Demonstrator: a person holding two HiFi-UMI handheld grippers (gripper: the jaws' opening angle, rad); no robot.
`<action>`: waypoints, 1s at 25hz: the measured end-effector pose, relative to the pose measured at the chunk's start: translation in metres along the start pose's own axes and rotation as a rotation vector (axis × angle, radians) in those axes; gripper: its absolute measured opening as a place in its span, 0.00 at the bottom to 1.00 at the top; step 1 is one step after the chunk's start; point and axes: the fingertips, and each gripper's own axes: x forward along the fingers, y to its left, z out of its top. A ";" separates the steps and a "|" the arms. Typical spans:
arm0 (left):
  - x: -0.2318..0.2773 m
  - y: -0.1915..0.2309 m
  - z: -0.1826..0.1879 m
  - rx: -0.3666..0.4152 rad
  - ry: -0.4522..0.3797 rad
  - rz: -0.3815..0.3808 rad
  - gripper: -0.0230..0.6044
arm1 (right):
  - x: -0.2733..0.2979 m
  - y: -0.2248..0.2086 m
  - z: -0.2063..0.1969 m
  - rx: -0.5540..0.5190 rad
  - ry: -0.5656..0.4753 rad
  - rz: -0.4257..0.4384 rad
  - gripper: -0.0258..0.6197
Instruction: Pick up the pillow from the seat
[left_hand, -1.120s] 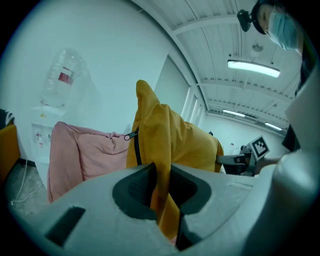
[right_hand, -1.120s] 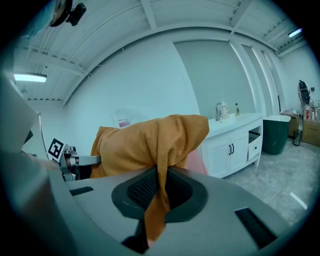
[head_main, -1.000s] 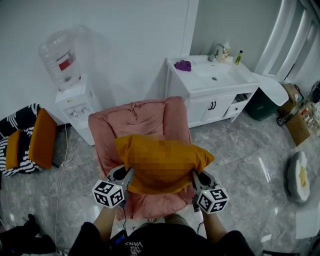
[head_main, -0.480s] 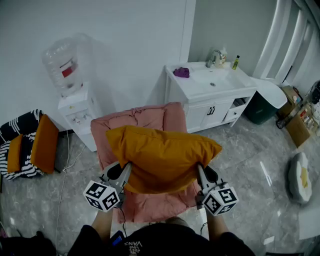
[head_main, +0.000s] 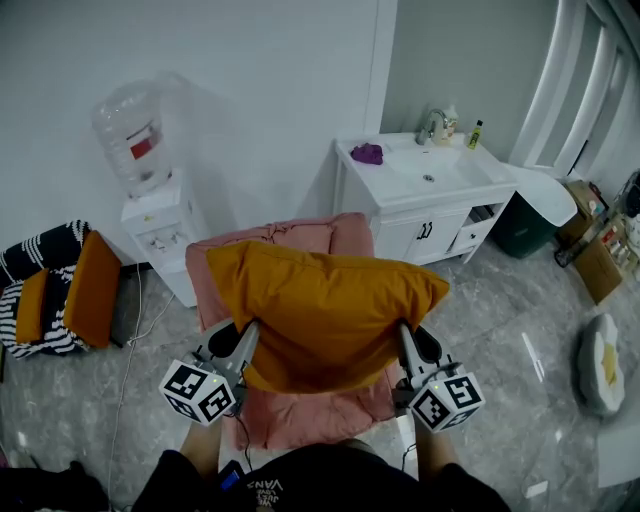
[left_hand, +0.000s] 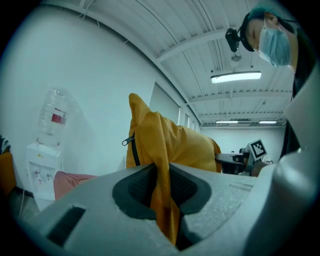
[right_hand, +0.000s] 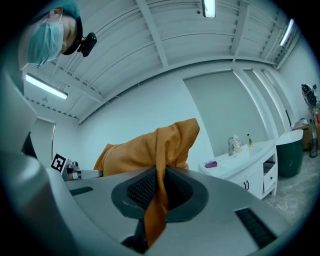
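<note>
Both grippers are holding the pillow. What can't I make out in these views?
- Chair seat: head view, mostly covered by the pillow.
- Left gripper and right gripper: head view, their tips are buried in pillow fabric.
- Bottle on the vanity: head view, too small to identify.

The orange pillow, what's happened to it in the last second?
The pillow has been lifted a little higher off the pink chair, now hiding more of its backrest. The left gripper and right gripper rose with it. Unchanged: both stay clamped on the pillow's edges; chair, water dispenser and sink cabinet haven't moved.
</note>
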 end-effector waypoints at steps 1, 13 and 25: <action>0.000 0.001 0.001 0.001 -0.003 0.001 0.13 | 0.001 0.000 0.002 0.000 -0.005 0.003 0.10; 0.010 0.006 0.031 0.040 -0.063 0.008 0.13 | 0.021 -0.003 0.030 -0.021 -0.070 0.031 0.10; 0.029 0.017 0.027 0.029 -0.051 0.031 0.13 | 0.042 -0.019 0.026 -0.028 -0.040 0.030 0.10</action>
